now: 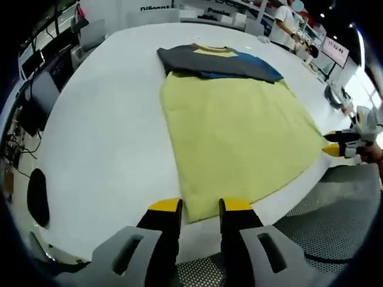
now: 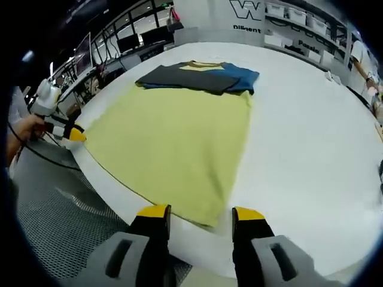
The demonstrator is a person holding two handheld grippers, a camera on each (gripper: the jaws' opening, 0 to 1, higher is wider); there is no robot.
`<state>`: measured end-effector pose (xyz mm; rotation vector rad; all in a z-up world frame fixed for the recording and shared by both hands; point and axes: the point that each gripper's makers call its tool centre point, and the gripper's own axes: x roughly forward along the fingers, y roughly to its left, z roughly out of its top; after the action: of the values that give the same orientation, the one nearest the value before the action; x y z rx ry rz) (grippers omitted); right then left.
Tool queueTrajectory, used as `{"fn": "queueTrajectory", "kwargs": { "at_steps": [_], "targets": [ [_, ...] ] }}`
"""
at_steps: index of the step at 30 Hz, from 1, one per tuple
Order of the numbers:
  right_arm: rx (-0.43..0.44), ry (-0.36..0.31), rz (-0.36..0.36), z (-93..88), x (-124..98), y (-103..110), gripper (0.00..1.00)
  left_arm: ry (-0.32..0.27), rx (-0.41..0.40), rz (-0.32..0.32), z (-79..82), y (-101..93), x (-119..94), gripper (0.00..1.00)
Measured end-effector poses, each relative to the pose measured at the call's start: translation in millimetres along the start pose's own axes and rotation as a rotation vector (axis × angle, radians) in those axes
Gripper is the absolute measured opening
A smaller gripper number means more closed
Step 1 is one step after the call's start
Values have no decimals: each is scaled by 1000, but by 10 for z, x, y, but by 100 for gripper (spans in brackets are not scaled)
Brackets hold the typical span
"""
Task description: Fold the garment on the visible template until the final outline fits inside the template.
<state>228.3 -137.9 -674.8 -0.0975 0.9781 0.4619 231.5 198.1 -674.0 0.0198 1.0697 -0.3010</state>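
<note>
A T-shirt (image 1: 233, 131) lies flat on the white table (image 1: 108, 137). Its body is yellow, and its dark grey and blue top with the sleeves is folded in at the far end. My left gripper (image 1: 200, 206) is open at the near hem corner, the cloth edge lying between its yellow tips. My right gripper (image 1: 338, 147) sits at the other hem corner, held by a hand. In the right gripper view, the T-shirt (image 2: 173, 137) stretches away from my right gripper (image 2: 200, 213), which is open at its hem corner. The left gripper (image 2: 70, 133) touches the far-left corner.
The white table (image 2: 311, 149) has wide bare room on both sides of the shirt. A grey perforated floor mat (image 1: 335, 209) lies below the near edge. A dark oval object (image 1: 37, 197) sits at the table's left rim. Chairs, monitors and a person (image 1: 287, 21) are beyond.
</note>
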Motion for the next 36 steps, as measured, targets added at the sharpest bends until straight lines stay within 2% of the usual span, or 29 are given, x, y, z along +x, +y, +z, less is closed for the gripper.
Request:
{"fn": "queueTrajectory", "kwargs": {
  "at_steps": [1, 4, 11, 15, 17, 23, 27, 30, 36],
  "targets": [
    [2, -2, -7, 2, 0, -8, 29, 9, -11, 14, -9, 40, 2, 23],
    [-79, 24, -48, -33, 4, -38, 23, 27, -13, 33, -25, 72, -13, 22],
    [-77, 34, -75, -32, 13, -83, 0, 40, 3, 53, -36, 84, -13, 16],
    [-9, 28, -70, -20, 12, -93, 0, 37, -25, 25, -54, 34, -9, 7],
    [-9, 27, -67, -9, -16, -81, 0, 45, 16, 36, -58, 25, -35, 7],
    [-40, 28, -59, 3, -54, -64, 0, 52, 25, 34, -62, 15, -46, 6],
    [-86, 53, -60, -26, -77, -57, 0, 64, 19, 23, -84, -8, -77, 6],
    [-120, 84, -60, -70, -98, -45, 0, 113, 48, 14, -148, -41, -130, 6],
    [-79, 108, -2, -120, -167, 30, 0, 150, 90, 36, -190, -36, -168, 6]
  ]
}}
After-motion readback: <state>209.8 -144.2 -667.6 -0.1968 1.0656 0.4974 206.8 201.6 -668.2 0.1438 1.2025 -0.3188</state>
